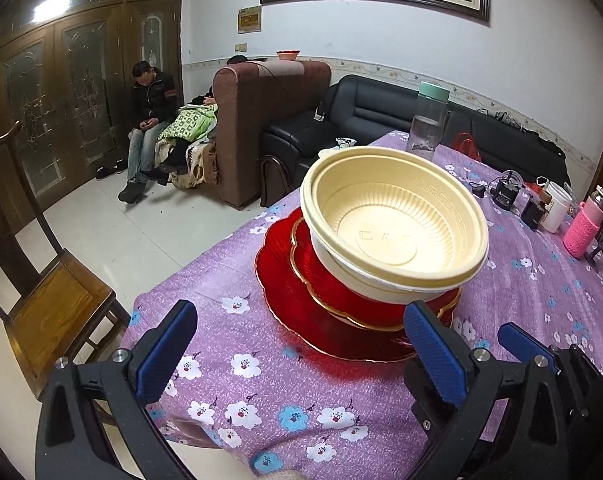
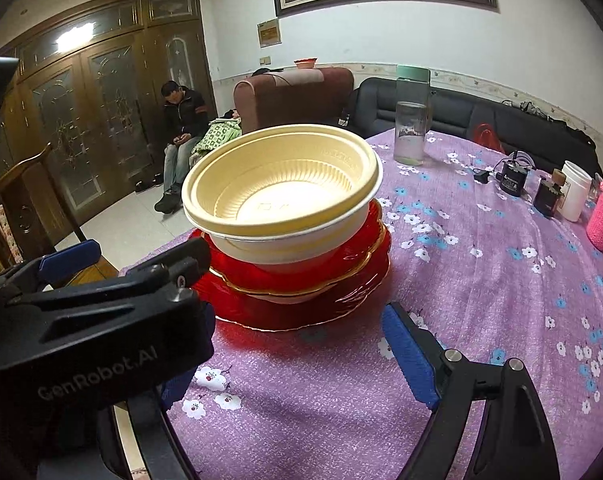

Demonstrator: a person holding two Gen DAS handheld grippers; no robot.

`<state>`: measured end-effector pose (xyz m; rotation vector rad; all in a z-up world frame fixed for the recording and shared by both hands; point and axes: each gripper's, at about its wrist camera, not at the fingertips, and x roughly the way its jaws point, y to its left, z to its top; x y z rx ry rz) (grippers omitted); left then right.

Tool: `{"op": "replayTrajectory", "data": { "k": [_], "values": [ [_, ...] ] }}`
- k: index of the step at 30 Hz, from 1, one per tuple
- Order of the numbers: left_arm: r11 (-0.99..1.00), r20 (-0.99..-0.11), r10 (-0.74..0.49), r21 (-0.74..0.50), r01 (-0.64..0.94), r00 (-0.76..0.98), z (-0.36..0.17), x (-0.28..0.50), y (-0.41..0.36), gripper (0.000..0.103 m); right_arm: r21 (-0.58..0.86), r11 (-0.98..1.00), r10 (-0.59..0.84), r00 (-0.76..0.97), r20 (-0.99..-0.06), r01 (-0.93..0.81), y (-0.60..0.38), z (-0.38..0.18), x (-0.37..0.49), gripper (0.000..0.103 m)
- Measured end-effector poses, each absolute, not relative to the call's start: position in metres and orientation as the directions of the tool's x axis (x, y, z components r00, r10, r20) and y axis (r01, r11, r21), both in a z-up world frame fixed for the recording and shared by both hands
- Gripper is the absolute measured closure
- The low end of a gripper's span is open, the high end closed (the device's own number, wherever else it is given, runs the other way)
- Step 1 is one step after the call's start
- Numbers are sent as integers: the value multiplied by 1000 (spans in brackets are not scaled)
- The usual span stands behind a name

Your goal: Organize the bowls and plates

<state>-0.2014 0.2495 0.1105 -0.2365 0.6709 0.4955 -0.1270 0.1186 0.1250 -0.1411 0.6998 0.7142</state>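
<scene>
A cream plastic bowl (image 1: 393,232) sits nested on a white bowl, on a red gold-rimmed dish (image 1: 325,280), on a larger red plate (image 1: 297,316), all on the purple floral tablecloth. The stack also shows in the right wrist view, with the cream bowl (image 2: 281,188) over the red plates (image 2: 301,300). My left gripper (image 1: 301,344) is open and empty, just short of the red plate. My right gripper (image 2: 293,364) is open and empty, near the stack's front edge; its left finger is hidden behind the left gripper's body (image 2: 85,320).
A clear bottle with a green lid (image 1: 427,120) stands behind the stack. A white cup (image 1: 555,206), small black devices (image 1: 505,196) and a pink bottle (image 1: 581,228) sit at the table's right. A wooden chair (image 1: 49,280) stands left. People sit on sofas beyond.
</scene>
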Motion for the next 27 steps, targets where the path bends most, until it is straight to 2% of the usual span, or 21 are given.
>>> {"op": "replayTrajectory", "data": {
  "k": [14,27],
  "values": [
    [850,-658,372,-41,-525,654,110,-199,250,0,118,753,555,529,-642,-647,122,122,-127,14],
    [829,-640,440,21,-558,629,113,-203,243,0,148,749,569,513,-643,-646,117,121,-128,14]
  ]
}}
